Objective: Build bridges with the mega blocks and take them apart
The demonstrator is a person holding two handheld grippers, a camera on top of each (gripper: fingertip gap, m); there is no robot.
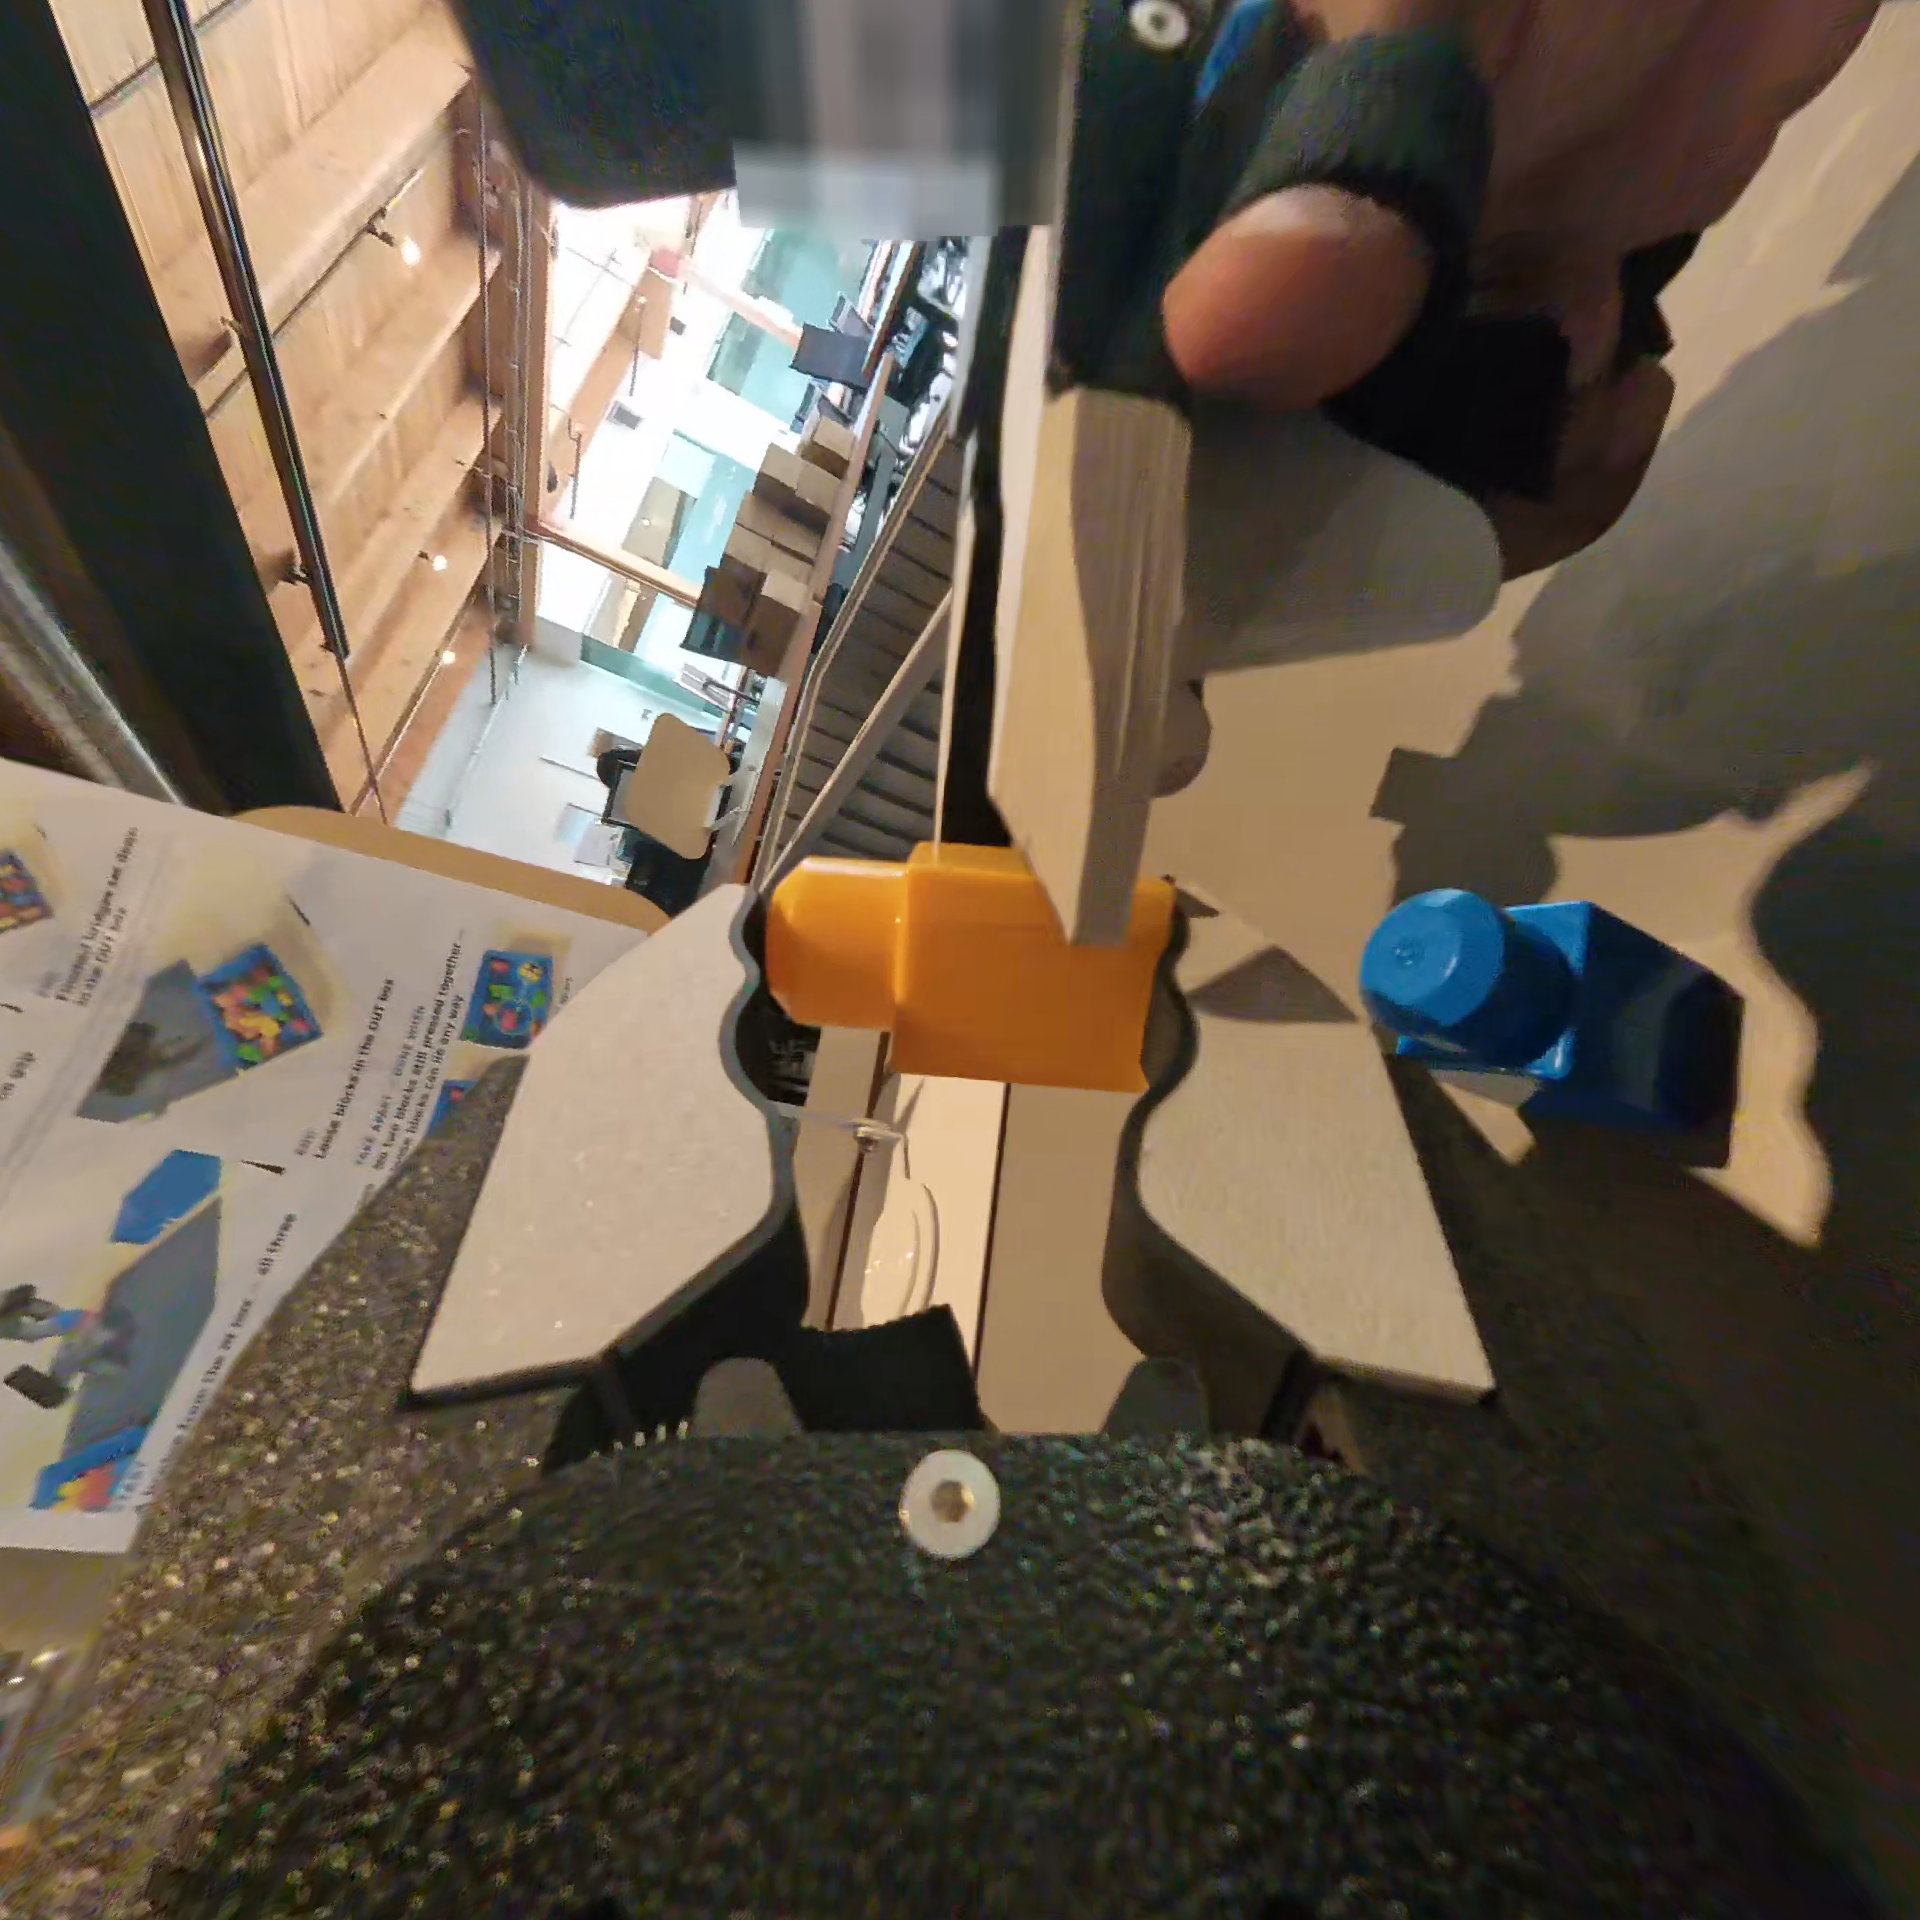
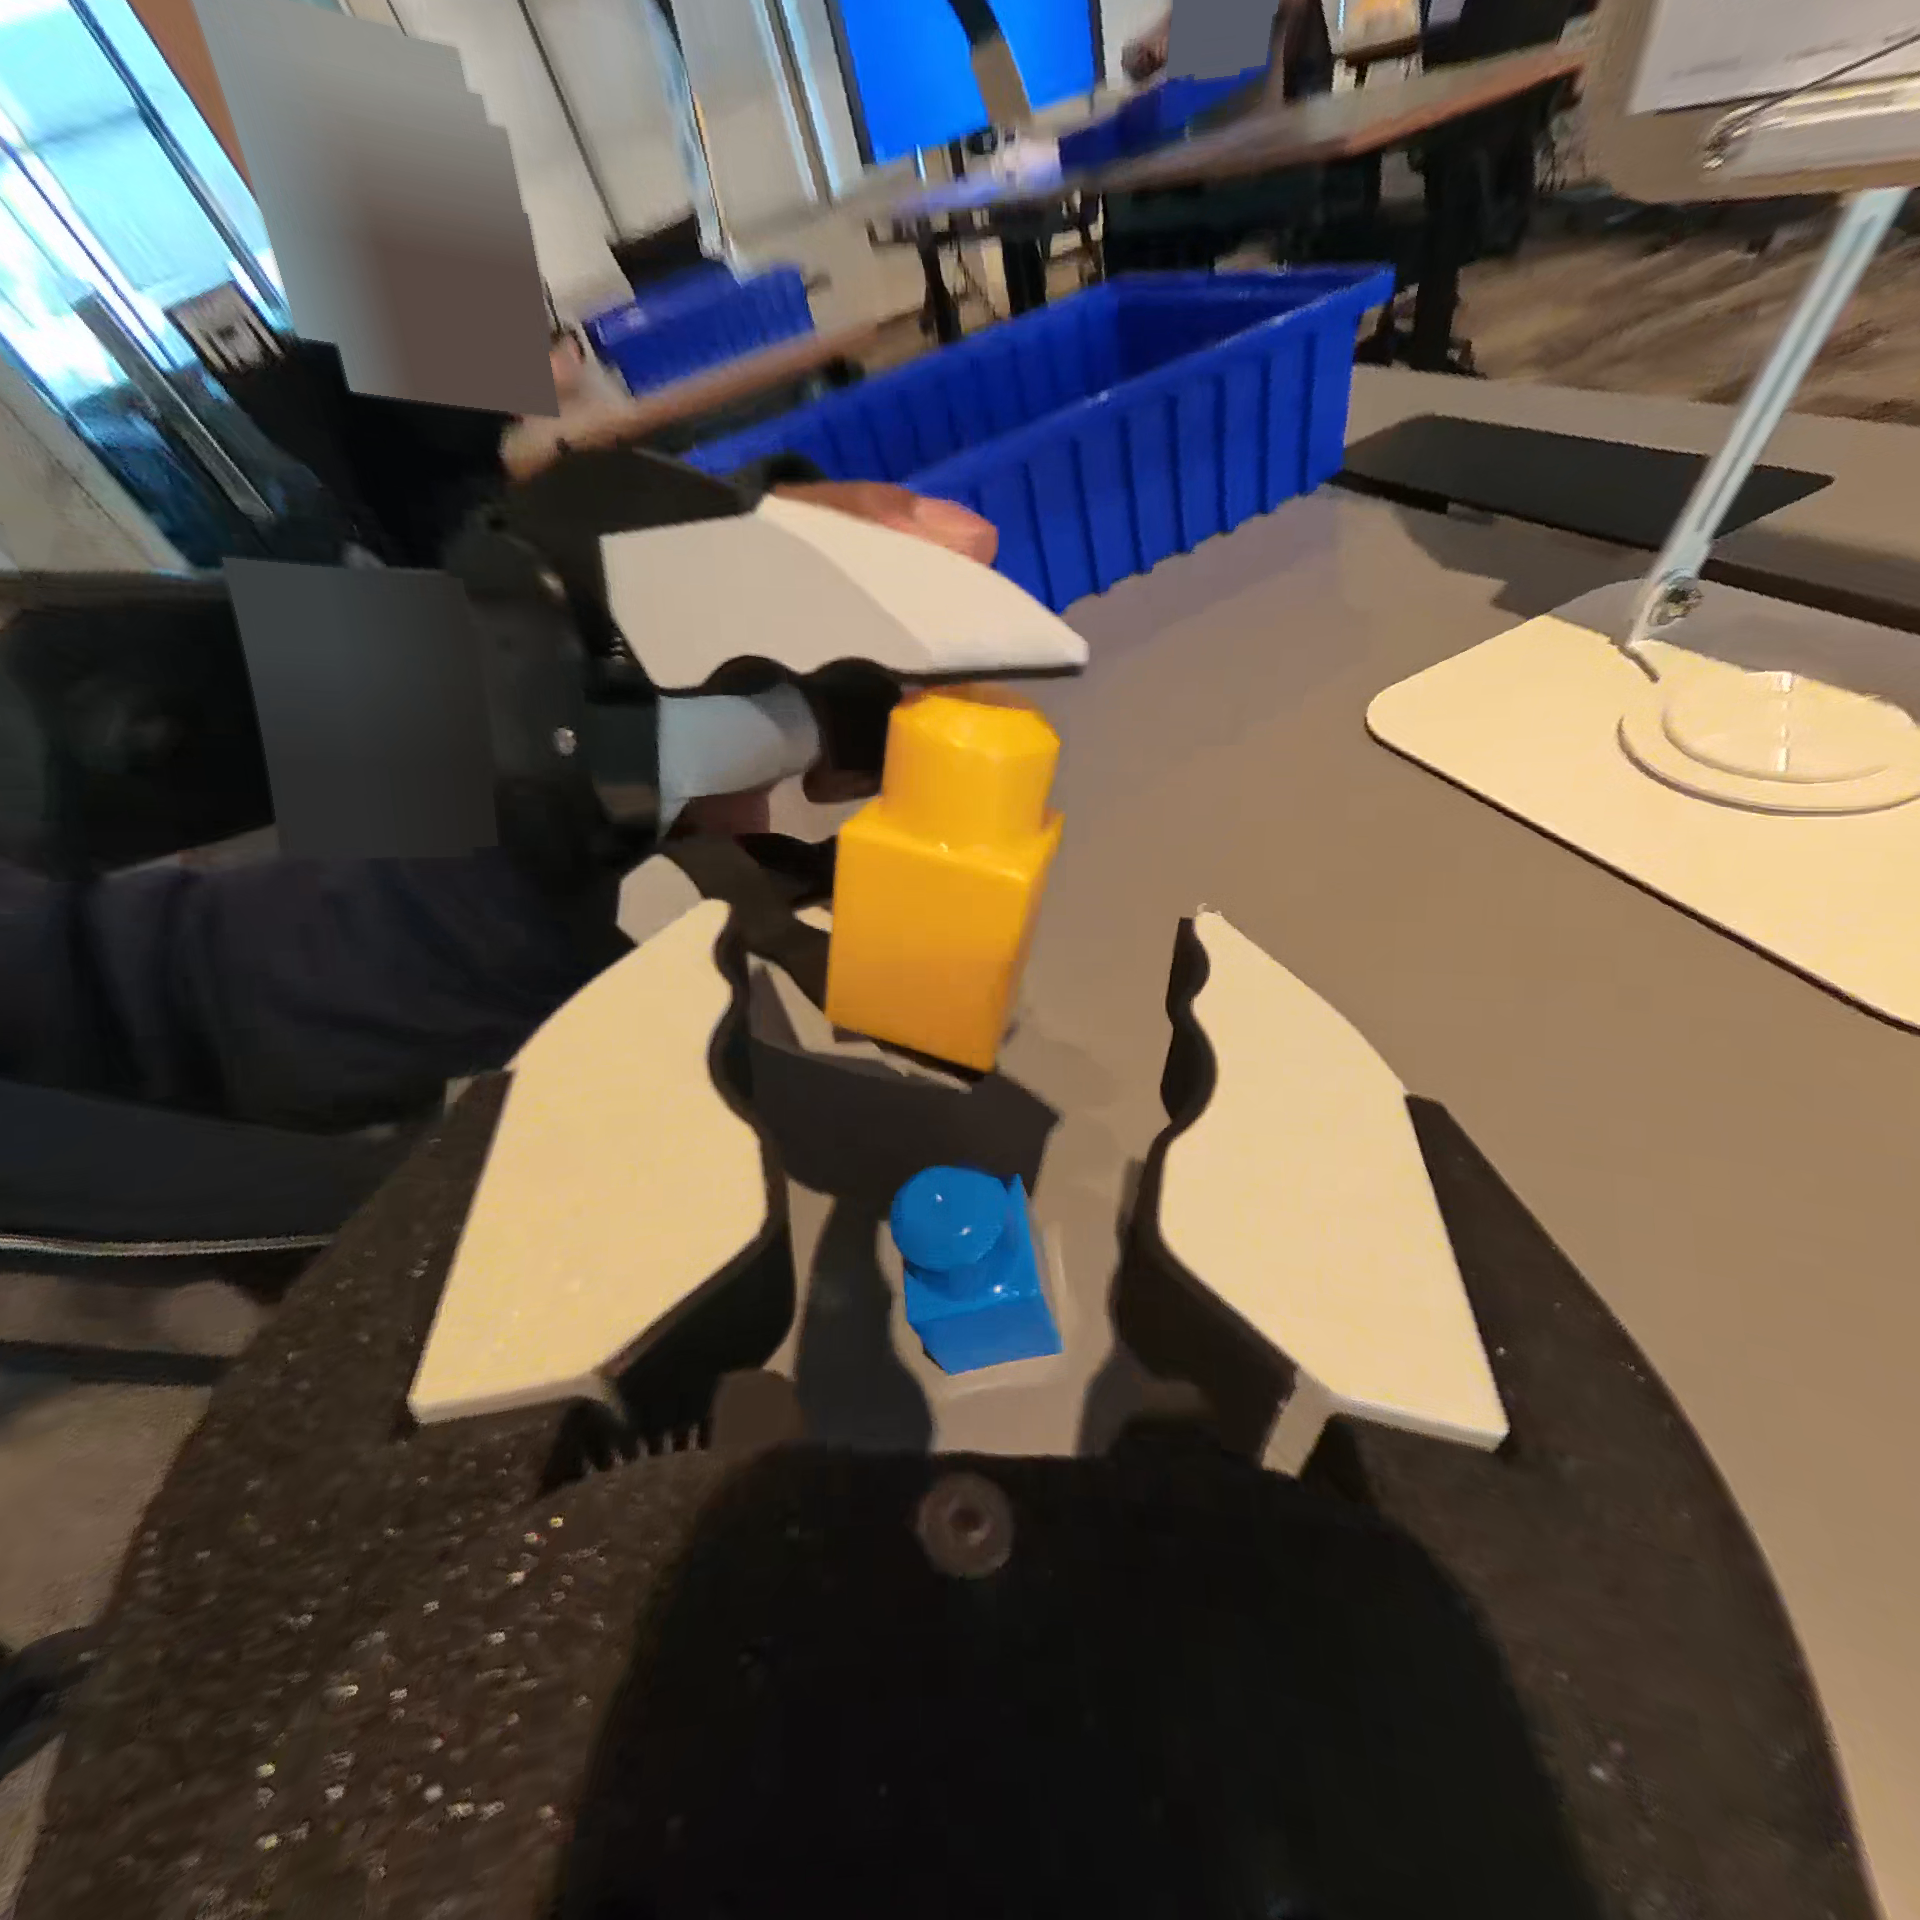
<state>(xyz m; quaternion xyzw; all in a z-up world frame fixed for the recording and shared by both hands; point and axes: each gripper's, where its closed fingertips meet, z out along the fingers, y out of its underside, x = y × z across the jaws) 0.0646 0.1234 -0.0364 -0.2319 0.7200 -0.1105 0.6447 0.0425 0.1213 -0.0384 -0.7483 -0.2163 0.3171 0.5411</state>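
Note:
My left gripper [image 1: 956, 956] is shut on an orange mega block [image 1: 987, 977], gripping its body by two sides and holding it just above the grey table [image 2: 1351, 987]. In the right wrist view the same orange block [image 2: 940, 904] stands upright, stud up, with a left gripper finger [image 2: 831, 603] over it. My right gripper [image 2: 956, 925] is open, its tips on either side of the orange block without clamping it. One of its fingers [image 1: 1091, 644] reaches the block in the left wrist view. A small blue block [image 2: 971, 1288] sits on the table under the right gripper; it also shows in the left wrist view [image 1: 1538, 997].
A long blue bin [image 2: 1091, 416] stands at the back of the table. A white stand base [image 2: 1662, 790] with a slanted pole is at the right, a black mat [image 2: 1558, 478] behind it. A printed instruction sheet [image 1: 208, 1039] shows at the left. Only a small space, under 4 cm, lies between the two pairs of fingers.

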